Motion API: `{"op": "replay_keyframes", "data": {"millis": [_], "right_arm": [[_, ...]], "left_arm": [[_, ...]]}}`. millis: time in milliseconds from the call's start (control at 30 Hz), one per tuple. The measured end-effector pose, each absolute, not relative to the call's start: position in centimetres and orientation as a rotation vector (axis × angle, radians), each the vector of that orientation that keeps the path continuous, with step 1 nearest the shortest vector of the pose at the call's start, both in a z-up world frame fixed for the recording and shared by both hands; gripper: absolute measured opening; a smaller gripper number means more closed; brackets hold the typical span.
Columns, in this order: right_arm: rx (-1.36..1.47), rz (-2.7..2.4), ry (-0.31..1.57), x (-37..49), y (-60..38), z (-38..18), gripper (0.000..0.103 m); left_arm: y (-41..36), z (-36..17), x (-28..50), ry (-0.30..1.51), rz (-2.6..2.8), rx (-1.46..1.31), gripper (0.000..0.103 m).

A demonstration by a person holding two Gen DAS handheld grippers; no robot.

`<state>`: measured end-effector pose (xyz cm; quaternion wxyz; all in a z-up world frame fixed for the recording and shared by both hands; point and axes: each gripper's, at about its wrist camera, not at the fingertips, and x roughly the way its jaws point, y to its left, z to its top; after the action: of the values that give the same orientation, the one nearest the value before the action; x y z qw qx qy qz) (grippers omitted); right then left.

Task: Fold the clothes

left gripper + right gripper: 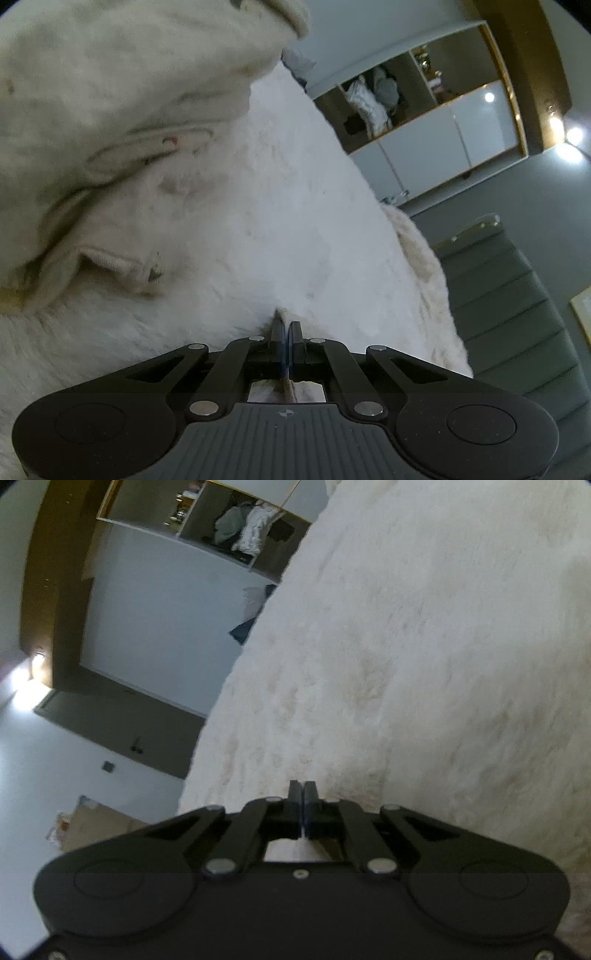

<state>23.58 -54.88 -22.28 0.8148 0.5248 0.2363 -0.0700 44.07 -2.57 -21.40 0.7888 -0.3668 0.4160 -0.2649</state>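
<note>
I have the left gripper (284, 328) pinched on a ridge of the white fleecy garment (258, 229) spread across the bed, and the right gripper (303, 794) closed at its edge, apparently ready to lift a fold.

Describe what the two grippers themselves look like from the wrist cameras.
Both are matte black with paired linkage arms, silver pivot pins and round caps at each side. The left gripper has a ribbed grey plate bearing a small cross mark and blue-edged pads. The right gripper looks alike.
</note>
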Motion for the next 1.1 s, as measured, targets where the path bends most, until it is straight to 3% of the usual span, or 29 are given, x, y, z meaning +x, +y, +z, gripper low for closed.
{"op": "replay_keyframes", "data": {"millis": [100,267,400,567,733,800,900,967,1000,1033,1067,1100], "right_arm": [[1.170,-0.198,0.470,22.7,-56.7,-22.1,0.003],[1.192,-0.116,0.415,22.1,-57.1,-20.6,0.031],[1.111,-0.060,0.482,20.4,-55.1,-18.9,0.032],[0.944,0.008,0.634,16.4,-49.8,-15.1,0.054],[0.742,0.159,0.761,10.7,-41.1,-11.9,0.060],[0.567,0.228,0.788,7.0,-35.5,-10.3,0.060],[0.355,0.257,0.816,3.9,-28.6,-9.6,0.057],[0.254,0.258,0.822,3.0,-24.7,-9.9,0.053],[0.216,0.252,0.831,3.3,-23.2,-9.8,0.053],[0.176,0.245,0.839,3.5,-21.7,-9.8,0.052],[0.100,0.222,0.848,3.5,-19.7,-10.4,0.050],[0.025,0.201,0.856,3.6,-17.7,-11.0,0.046]], "left_arm": [[-2.3,-20.9,44.4,0.923,-0.556,-0.796,0.015],[-3.4,-18.8,43.9,0.954,-0.594,-0.670,0.047],[-3.7,-16.6,41.5,0.981,-0.624,-0.523,0.048],[-2.3,-13.1,36.4,0.986,-0.703,-0.359,0.054],[0.7,-11.8,28.3,1.006,-0.759,-0.308,0.052],[0.9,-12.7,25.6,1.019,-0.770,-0.342,0.043],[1.0,-14.3,23.1,1.027,-0.779,-0.411,0.042],[0.6,-15.6,22.4,1.018,-0.785,-0.481,0.036],[0.3,-16.0,22.1,1.014,-0.781,-0.485,0.031],[0.1,-16.3,21.8,1.007,-0.773,-0.473,0.013],[-0.4,-16.5,21.8,0.998,-0.764,-0.457,0.002],[-0.9,-16.6,21.8,0.988,-0.759,-0.442,0.002]]}}
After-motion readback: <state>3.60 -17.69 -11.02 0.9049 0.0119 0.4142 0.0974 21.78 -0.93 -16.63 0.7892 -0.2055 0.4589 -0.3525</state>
